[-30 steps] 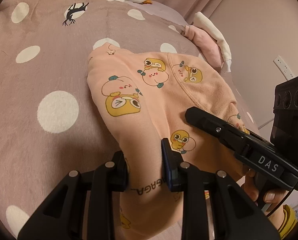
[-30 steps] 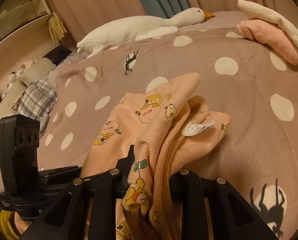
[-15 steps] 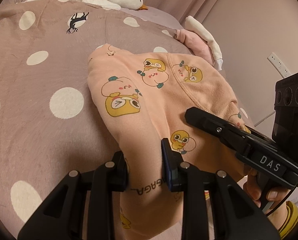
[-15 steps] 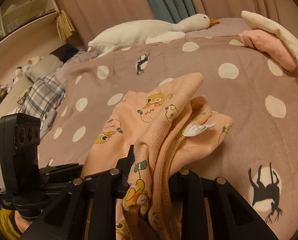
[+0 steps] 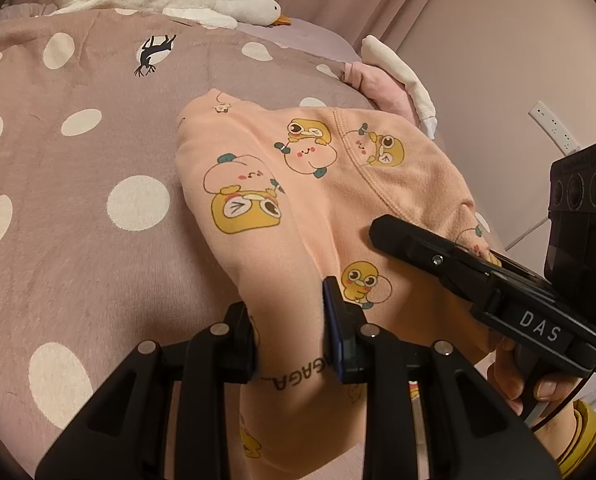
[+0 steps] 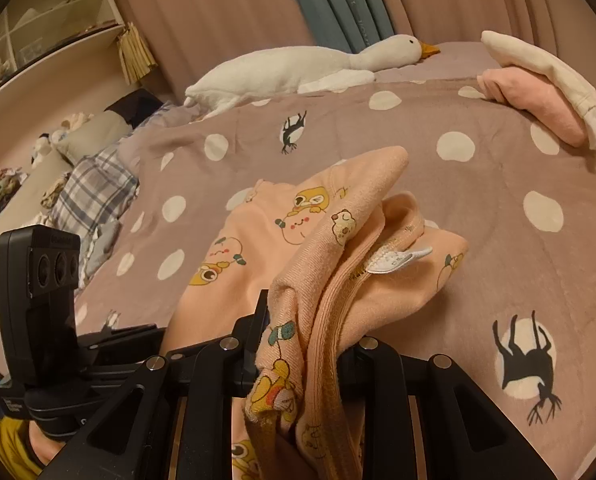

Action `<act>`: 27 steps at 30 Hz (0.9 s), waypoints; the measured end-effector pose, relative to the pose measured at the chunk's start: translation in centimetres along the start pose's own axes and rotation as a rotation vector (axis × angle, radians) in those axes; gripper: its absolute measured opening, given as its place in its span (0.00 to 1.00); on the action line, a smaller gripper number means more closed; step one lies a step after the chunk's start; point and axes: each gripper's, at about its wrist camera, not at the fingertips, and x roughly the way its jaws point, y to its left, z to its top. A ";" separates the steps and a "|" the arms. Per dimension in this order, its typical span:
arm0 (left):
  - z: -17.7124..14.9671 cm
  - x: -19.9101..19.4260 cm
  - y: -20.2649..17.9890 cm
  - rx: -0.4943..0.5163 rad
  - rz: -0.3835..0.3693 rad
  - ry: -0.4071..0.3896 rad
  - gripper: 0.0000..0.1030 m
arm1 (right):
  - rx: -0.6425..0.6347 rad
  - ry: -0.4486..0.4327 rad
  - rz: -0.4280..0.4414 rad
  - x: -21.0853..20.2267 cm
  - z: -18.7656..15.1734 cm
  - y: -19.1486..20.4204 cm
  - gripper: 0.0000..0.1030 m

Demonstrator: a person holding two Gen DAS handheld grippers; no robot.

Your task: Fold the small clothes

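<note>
A small peach garment (image 5: 289, 200) printed with yellow cartoon animals lies partly on the polka-dot bed cover (image 5: 77, 220). My left gripper (image 5: 289, 332) is shut on one lower edge of it. My right gripper (image 6: 302, 356) is shut on a bunched edge with the ribbed waistband and a white label (image 6: 398, 258); the same peach garment (image 6: 257, 240) trails away from it onto the bed. The right gripper also shows in the left wrist view (image 5: 390, 232), at the garment's right side. Both held edges are lifted off the bed.
A white plush goose (image 6: 298, 68) lies at the far end of the bed. A pink folded cloth (image 6: 534, 100) with a white one (image 6: 546, 68) on top sits at the far right. A plaid pillow (image 6: 93, 196) and shelves are at the left.
Both grippers have risen and moved back a little with the garment held; more of the bed and goose shows. The grips have not changed.
</note>
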 end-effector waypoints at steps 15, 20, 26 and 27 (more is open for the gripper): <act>-0.4 -1.4 -0.7 0.027 0.003 -0.022 0.27 | -0.009 -0.025 0.006 -2.0 -0.6 1.0 0.25; -1.2 -2.4 -1.3 0.042 0.007 -0.032 0.27 | -0.011 -0.032 0.013 -2.8 -1.0 1.4 0.25; -2.1 -3.6 -1.7 0.052 0.008 -0.042 0.27 | -0.012 -0.039 0.019 -3.8 -1.6 2.1 0.25; -2.3 -3.8 -1.7 0.054 0.009 -0.043 0.27 | -0.012 -0.040 0.021 -3.9 -1.7 2.2 0.25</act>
